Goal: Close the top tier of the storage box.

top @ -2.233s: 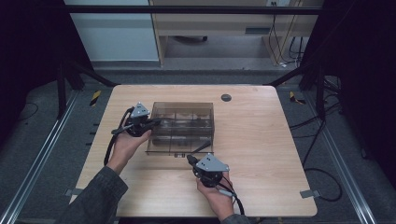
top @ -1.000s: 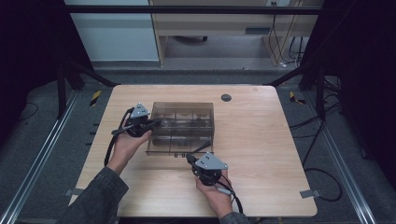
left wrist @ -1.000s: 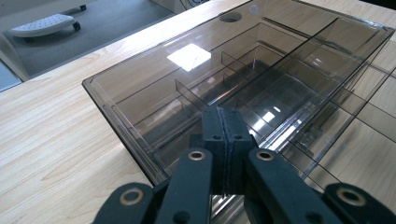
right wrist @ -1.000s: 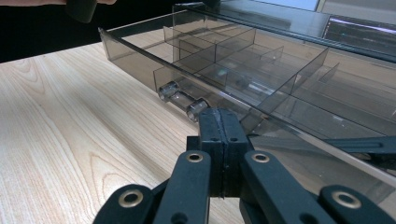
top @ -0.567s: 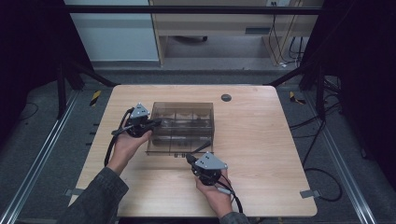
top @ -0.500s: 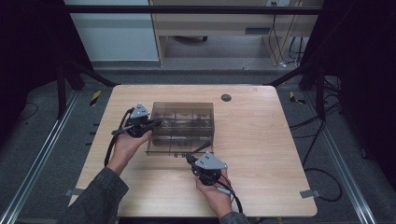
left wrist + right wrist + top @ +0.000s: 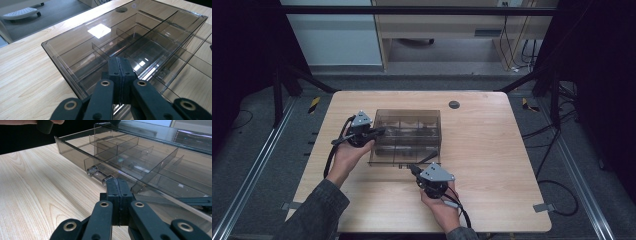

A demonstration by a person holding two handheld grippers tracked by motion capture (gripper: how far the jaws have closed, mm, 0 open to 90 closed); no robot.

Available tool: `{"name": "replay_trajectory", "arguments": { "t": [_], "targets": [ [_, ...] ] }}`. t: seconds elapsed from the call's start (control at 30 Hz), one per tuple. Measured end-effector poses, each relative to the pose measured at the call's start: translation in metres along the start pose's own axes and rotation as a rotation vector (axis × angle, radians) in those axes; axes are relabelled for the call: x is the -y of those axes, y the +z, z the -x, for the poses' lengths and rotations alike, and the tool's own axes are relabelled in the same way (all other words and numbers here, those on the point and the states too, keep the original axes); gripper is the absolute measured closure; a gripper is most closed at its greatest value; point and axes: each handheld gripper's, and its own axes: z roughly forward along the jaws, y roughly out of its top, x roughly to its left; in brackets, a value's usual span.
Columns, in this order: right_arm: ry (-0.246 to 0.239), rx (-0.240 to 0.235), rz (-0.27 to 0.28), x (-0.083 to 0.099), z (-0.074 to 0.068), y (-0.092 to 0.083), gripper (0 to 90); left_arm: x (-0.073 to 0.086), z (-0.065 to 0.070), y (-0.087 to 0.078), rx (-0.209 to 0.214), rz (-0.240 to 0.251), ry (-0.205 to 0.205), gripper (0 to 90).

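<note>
Nearest the person, the right gripper (image 7: 424,175) sits at the front of the smoky plastic box (image 7: 407,136), its jaws pressed together just at the clear handle (image 7: 98,175) of the drawer (image 7: 130,162). Whether they pinch the handle's near end or only touch it I cannot tell. The drawer stands partly pulled out toward the person, its little compartments looking empty. Over the last couple of seconds almost nothing has shifted: the right hand (image 7: 439,207) has crept only slightly, and the drawer sticks out about as far as before. My guess is the pull has paused or is just finishing. Farther off, the left gripper (image 7: 373,133) rests against the box's left end, jaws closed flat on each other with nothing between them, apparently steadying the box on the wooden table (image 7: 492,150).
</note>
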Motion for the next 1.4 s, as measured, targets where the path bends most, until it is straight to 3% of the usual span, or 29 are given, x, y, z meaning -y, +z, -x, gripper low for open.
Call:
{"name": "replay_trajectory", "arguments": {
  "t": [1.4],
  "targets": [
    [0.012,0.006,0.006,-0.0053,0.0063,0.003,90.0,0.0008,0.0003,-0.0003,0.007,0.003,-0.007,89.1]
  ]
}}
